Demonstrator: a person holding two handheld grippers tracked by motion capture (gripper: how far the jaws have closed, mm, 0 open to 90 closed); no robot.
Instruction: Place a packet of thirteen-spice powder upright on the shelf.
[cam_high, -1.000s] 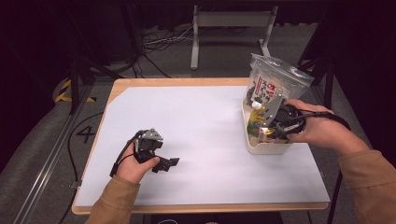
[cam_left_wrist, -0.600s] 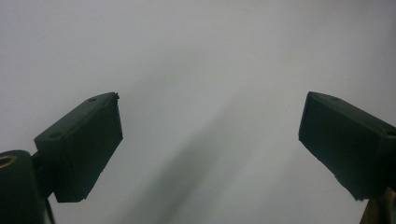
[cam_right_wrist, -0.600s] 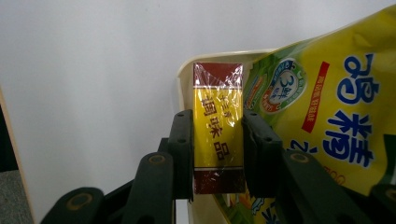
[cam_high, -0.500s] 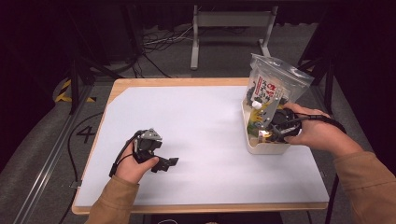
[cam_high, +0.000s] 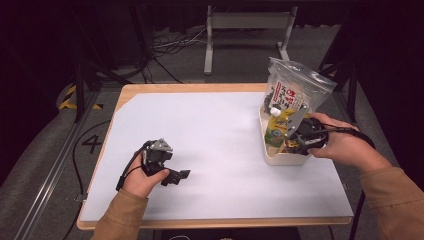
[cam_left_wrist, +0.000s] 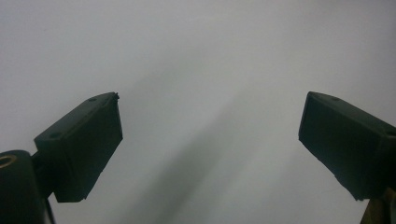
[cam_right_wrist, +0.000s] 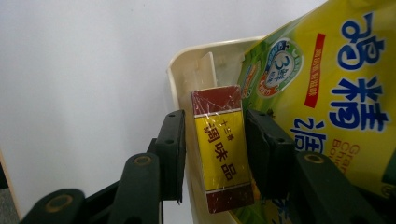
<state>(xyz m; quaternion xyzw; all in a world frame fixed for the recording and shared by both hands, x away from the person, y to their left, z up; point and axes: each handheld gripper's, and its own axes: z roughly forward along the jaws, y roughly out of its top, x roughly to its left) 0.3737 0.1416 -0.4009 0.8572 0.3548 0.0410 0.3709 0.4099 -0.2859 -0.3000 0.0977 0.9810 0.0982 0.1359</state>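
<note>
the right tool had just been opening, its jaws loose around the seasoning box in the cream bin; the left tool gaped empty over the worktop

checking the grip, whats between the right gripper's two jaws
A small red-and-yellow seasoning box stands between the jaws of the right gripper, inside the cream bin; the right gripper view shows narrow gaps on both sides as the jaws have just been opening.

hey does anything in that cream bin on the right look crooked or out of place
Slightly: the red-and-yellow box leans against the cream bin wall between the right gripper fingers, which have just been opening. The clear bag juts well above the rim. Nothing spilled.
</note>
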